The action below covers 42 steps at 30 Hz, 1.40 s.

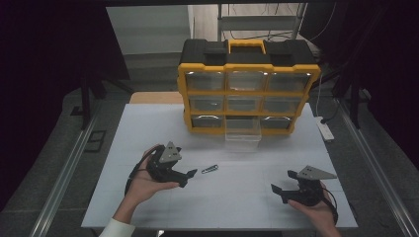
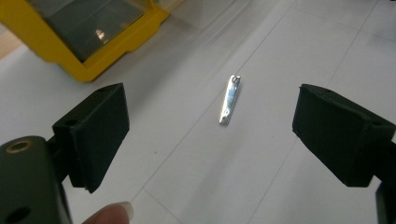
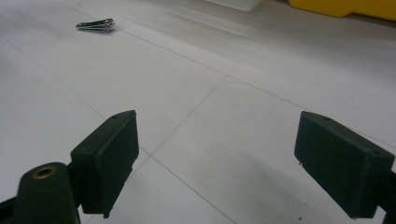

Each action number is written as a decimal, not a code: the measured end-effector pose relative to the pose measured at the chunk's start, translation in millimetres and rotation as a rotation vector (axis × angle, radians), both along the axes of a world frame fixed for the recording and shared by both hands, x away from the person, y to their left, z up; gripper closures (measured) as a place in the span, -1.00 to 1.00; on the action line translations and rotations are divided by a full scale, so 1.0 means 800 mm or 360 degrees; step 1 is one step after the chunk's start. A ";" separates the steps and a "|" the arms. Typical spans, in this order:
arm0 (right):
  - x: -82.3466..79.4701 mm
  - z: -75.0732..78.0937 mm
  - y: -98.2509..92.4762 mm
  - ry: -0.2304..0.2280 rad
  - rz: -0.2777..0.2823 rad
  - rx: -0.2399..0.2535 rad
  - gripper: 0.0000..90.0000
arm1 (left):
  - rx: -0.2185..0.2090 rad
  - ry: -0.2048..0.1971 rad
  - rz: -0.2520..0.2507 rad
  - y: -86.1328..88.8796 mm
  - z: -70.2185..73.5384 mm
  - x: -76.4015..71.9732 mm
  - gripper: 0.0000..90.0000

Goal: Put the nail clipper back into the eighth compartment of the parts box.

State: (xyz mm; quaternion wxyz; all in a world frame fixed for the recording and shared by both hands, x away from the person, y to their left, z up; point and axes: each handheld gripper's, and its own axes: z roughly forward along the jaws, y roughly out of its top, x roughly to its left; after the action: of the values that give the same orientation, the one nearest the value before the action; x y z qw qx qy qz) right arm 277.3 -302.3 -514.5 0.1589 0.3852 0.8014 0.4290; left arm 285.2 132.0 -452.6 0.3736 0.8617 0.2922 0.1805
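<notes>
Just ahead of the left gripper's (image 1: pixel 191 174) wide-open, empty jaws lies the nail clipper (image 2: pixel 229 100), untouched.

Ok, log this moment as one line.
left gripper: open, aimed at nail clipper | right gripper: open, idle | clipper: on table, untouched | organizer: bottom-middle drawer pulled out

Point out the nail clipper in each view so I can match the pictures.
High view: nail clipper lies on the white table, just right of the left hand-held gripper.
Left gripper view: centre, ahead of the open jaws.
Right gripper view: top left, far off.
Shared landmark: the yellow drawer box.
</notes>
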 end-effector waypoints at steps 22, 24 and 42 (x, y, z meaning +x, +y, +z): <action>0.001 -0.003 -0.003 0.0006 -0.0010 -0.0017 -0.69 | 0.0108 -0.0012 -0.0118 -0.039 0.017 0.036 -0.75; 0.001 -0.003 -0.004 0.0008 -0.0009 -0.0017 -0.69 | 0.0108 0.0000 -0.0122 -0.041 0.019 0.041 -0.75; 0.001 -0.003 -0.005 0.0011 -0.0025 -0.0026 -0.68 | 0.0228 0.0045 -0.0193 -0.076 0.013 0.072 -0.74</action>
State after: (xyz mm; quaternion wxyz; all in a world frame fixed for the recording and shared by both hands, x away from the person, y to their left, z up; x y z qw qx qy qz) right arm 278.4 -306.2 -517.3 0.1627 0.3917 0.8024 0.4199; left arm 343.0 70.9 -441.9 0.3170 0.9048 0.2310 0.1659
